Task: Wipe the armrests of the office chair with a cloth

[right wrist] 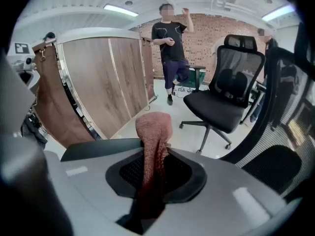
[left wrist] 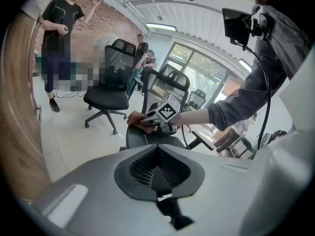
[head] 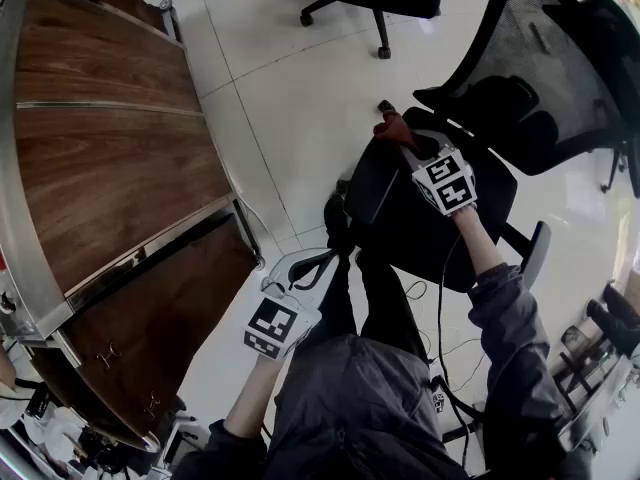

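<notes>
at the left, a wooden desk (head: 100, 148) is standing on the pale tiled floor (head: 280, 78). the left gripper (head: 316, 266) is hovering just beside the desk's edge, apart from the chair, and its jaws are pressing together with nothing between them. further right, the right gripper (head: 408, 150) is clamping a reddish cloth (head: 391, 128), which is lying on the far end of the black armrest (head: 362, 186) nearer the desk. the office chair (head: 560, 68), with its mesh back, is occupying the right side.
</notes>
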Demonstrator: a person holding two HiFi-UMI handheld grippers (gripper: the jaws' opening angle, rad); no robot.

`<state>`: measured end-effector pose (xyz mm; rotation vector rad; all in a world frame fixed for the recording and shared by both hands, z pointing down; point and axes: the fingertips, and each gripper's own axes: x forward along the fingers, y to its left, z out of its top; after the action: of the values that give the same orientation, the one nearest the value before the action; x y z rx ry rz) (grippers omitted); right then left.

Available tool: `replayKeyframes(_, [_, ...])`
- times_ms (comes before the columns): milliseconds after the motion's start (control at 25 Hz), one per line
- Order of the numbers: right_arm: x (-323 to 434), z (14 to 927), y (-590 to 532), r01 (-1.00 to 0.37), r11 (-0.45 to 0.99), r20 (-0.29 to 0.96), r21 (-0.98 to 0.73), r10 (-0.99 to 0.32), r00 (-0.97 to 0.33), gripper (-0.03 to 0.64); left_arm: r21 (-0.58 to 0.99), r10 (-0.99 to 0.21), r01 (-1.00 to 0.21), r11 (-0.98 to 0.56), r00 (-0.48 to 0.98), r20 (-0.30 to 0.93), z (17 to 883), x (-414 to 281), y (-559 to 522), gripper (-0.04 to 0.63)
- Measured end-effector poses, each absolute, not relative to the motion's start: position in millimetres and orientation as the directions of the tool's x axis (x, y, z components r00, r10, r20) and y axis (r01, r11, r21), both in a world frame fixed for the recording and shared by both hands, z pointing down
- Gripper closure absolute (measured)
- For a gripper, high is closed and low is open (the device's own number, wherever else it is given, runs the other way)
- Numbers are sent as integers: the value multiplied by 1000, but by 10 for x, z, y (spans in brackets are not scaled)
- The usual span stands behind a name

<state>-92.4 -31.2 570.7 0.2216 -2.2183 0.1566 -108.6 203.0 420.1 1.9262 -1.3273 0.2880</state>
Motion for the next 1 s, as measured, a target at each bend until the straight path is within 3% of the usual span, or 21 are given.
replayKeyframes(720, [-790,5220,1788,-13,966,699,-259,178,-693,545,462,-684,-865,-194,457,568,4231,-983,1902,580])
replayKeyframes(1000, [-702,5371,1365,-87,970,716,-229,107,-690,545,460,-677,-864,-205,465,571,4233,-949,1858,580])
